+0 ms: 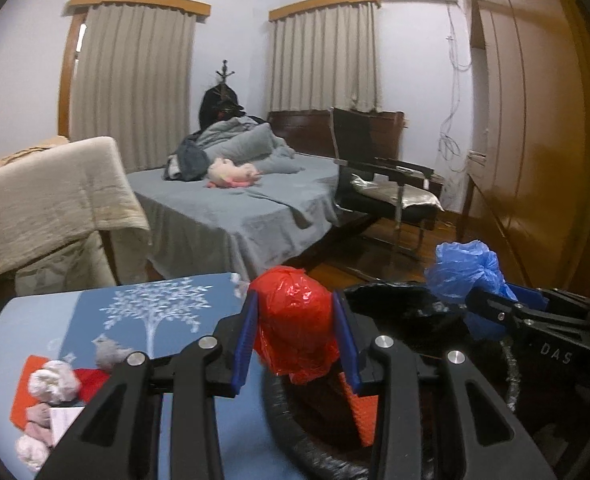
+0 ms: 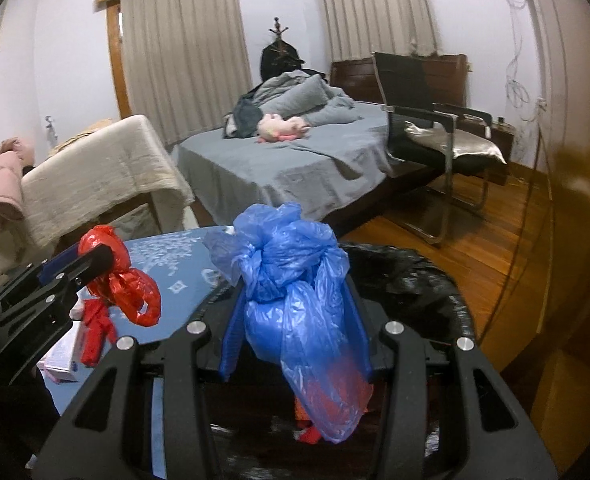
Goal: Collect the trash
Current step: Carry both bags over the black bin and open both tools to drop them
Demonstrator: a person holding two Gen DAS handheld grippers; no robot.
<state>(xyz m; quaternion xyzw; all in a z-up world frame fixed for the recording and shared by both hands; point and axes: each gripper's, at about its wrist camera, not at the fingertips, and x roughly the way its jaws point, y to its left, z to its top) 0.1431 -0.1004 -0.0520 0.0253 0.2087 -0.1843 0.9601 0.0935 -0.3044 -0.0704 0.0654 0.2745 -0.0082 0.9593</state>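
My left gripper (image 1: 295, 328) is shut on a crumpled red plastic bag (image 1: 293, 320) and holds it above the rim of a bin lined with a black bag (image 1: 395, 300). It also shows in the right wrist view (image 2: 95, 264) with the red bag (image 2: 123, 280). My right gripper (image 2: 295, 308) is shut on a crumpled blue plastic bag (image 2: 291, 280) over the same black-lined bin (image 2: 427, 280). The blue bag also shows in the left wrist view (image 1: 465, 272). Several crumpled tissues (image 1: 51, 380) lie on the blue table (image 1: 155, 308).
A small box (image 2: 65, 354) and red scraps (image 2: 95, 332) lie on the table. Behind stand a chair draped in a beige cloth (image 1: 55, 200), a grey bed (image 1: 235, 200), a black chair (image 1: 383, 184) and a wooden wardrobe (image 1: 535, 120).
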